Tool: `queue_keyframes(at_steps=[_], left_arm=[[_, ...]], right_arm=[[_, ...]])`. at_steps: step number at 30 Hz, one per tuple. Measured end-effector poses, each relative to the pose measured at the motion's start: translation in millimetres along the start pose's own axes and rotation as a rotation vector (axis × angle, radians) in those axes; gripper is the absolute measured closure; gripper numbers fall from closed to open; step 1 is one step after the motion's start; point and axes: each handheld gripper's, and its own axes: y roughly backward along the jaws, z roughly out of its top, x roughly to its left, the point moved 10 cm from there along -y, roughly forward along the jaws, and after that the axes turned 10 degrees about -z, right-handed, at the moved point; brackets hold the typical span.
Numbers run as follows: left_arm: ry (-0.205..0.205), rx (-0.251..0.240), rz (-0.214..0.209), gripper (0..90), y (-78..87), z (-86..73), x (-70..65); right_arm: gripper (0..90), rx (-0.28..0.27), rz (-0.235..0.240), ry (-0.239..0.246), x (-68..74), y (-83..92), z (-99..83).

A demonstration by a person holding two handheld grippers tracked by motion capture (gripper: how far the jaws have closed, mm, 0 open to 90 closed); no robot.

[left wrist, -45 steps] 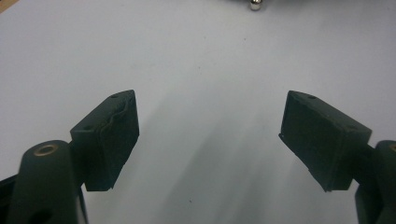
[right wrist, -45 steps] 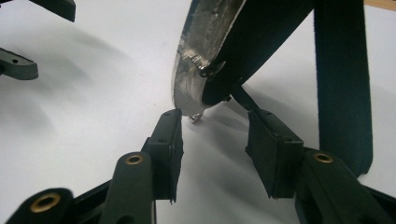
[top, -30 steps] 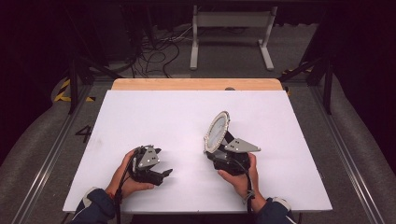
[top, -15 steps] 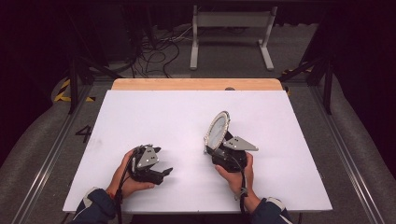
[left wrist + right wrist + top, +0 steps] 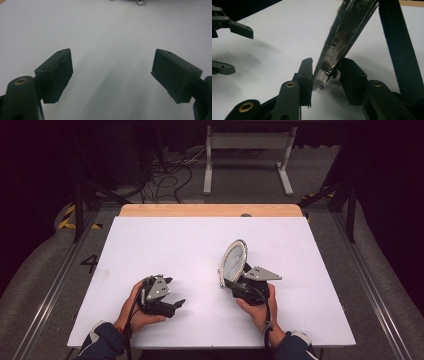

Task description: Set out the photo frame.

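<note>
An oval frame (image 5: 234,261) with a beaded silver rim stands tilted on the white tabletop (image 5: 165,240), right of the middle. My right gripper (image 5: 231,283) is at its base. In the right gripper view the frame's lower edge (image 5: 337,47) sits between the pads of the right gripper (image 5: 325,80). The jaws have just been closing and both pads touch it. The frame's black back strut (image 5: 398,50) rises to the right. My left gripper (image 5: 173,292) rests low at the front left, open, with only bare table between the pads of the left gripper (image 5: 112,72).
A wooden strip (image 5: 210,210) runs along the table's far edge with a small round knob (image 5: 245,214) on it. Beyond it, on the floor, are a white metal stand (image 5: 247,150) and cables (image 5: 170,175). Rails flank both sides of the table.
The right gripper's jaws have narrowed onto the frame's lower edge, and the hand has shifted slightly. The frame stays tilted in place. The left hand has not moved.
</note>
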Motion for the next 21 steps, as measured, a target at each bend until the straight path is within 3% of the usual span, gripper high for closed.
queue_keyframes(at_steps=[13,21], left_arm=[[0.0,0.002,0.005,17.5,1.1,-0.3,0.1],[-0.004,0.01,0.002,17.4,-1.1,-0.7,-0.4]], right_arm=[[65.9,0.003,0.01,0.011,-2.0,9.1,-5.6],[56.8,0.001,-0.026,0.008,-2.6,0.3,-6.8]])
